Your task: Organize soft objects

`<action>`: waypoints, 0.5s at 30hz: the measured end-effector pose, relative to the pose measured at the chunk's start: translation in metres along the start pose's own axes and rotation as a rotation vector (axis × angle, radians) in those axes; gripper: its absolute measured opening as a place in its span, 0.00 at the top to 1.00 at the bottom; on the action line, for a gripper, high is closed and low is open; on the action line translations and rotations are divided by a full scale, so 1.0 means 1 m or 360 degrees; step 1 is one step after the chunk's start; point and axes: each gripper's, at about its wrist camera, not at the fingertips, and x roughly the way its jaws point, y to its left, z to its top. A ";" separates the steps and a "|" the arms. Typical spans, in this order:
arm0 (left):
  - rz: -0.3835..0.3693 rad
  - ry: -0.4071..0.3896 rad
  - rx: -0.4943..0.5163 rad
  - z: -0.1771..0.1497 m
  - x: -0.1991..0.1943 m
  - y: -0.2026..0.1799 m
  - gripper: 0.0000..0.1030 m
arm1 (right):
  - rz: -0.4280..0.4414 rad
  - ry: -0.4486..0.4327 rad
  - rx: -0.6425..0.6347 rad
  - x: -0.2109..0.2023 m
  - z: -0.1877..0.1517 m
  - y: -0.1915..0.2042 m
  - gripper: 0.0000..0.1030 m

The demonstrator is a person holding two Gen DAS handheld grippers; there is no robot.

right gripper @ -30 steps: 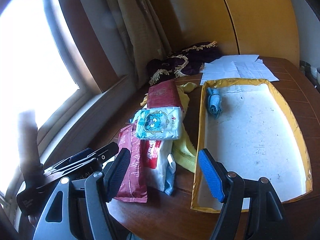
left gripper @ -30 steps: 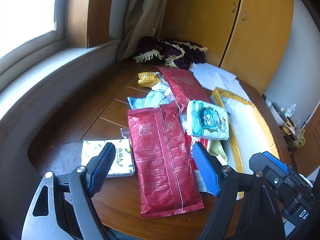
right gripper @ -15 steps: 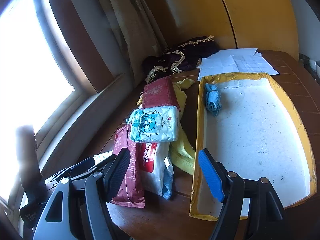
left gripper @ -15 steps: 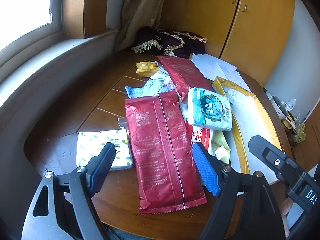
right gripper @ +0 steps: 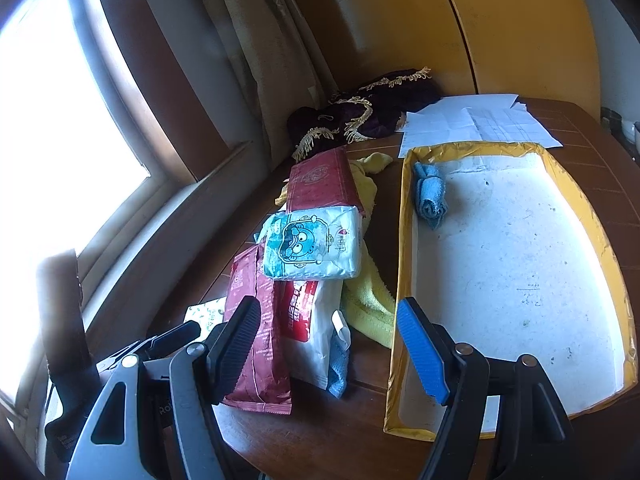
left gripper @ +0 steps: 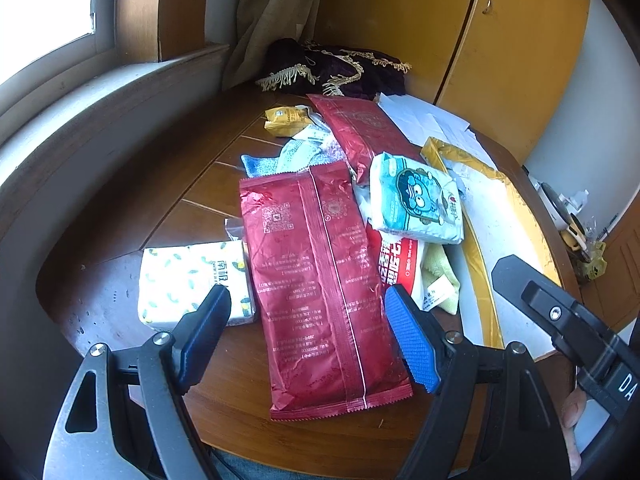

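Cluttered wooden bench (left gripper: 192,184); both my tongs, left tongs (left gripper: 308,336) and right tongs (right gripper: 328,348), gape empty. That slick red pouch (left gripper: 316,280) could slip sideways when pinched.

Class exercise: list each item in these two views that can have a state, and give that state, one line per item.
Left gripper: open, empty.
Right gripper: open, empty.
Tray: nearly bare, holds only the blue cloth.
Blue cloth: rolled, in the tray's far corner.
Cartoon tissue pack: sealed, atop the pile.
Cupboard doors: shut.
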 end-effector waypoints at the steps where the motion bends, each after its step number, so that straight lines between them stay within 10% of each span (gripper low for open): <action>1: 0.0002 0.0000 0.0002 -0.002 0.000 -0.001 0.23 | 0.0000 0.0002 0.0000 0.000 0.000 0.000 0.28; 15: -0.0012 0.0008 -0.0006 -0.002 -0.002 -0.001 0.23 | 0.0013 0.0010 0.0006 0.002 -0.002 0.003 0.29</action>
